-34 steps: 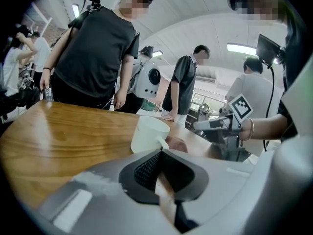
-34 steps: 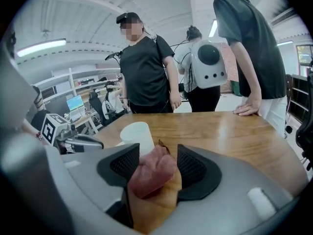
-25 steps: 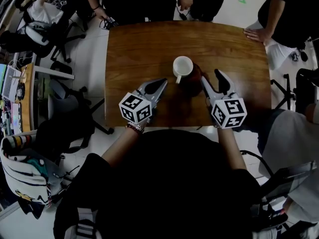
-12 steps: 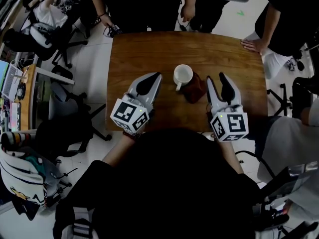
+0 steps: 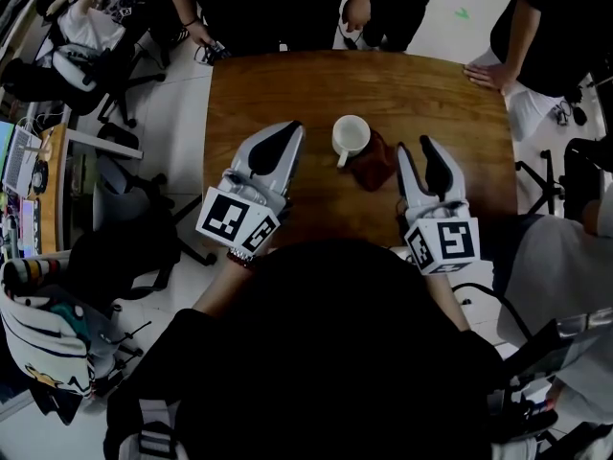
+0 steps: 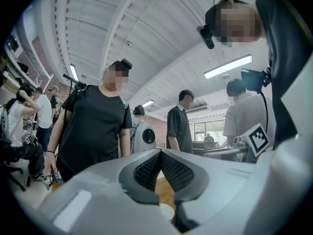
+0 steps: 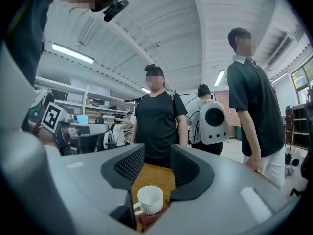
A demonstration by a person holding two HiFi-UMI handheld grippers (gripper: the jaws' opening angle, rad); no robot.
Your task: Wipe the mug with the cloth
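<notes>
A white ribbed mug (image 5: 351, 136) stands upright near the middle of the wooden table (image 5: 278, 80), its handle toward me. A dark red cloth (image 5: 374, 162) lies crumpled against the mug's right side. My left gripper (image 5: 286, 128) hovers left of the mug, shut and empty. My right gripper (image 5: 418, 148) is just right of the cloth and apart from it; its jaws are closing with nothing between them. In the right gripper view the mug (image 7: 150, 199) and the cloth (image 7: 148, 220) show beyond the gap in the jaws. The left gripper view catches only the mug's rim (image 6: 166, 211) under the shut jaws.
Several people stand round the table's far side. One rests a hand (image 5: 488, 72) on the far right corner. Office chairs (image 5: 105, 75) and bags crowd the floor at the left. Bare wood lies around the mug.
The left gripper has drawn away leftward from the mug. The right gripper's jaws have narrowed and it has pulled slightly back from the cloth. Mug and cloth have not moved.
</notes>
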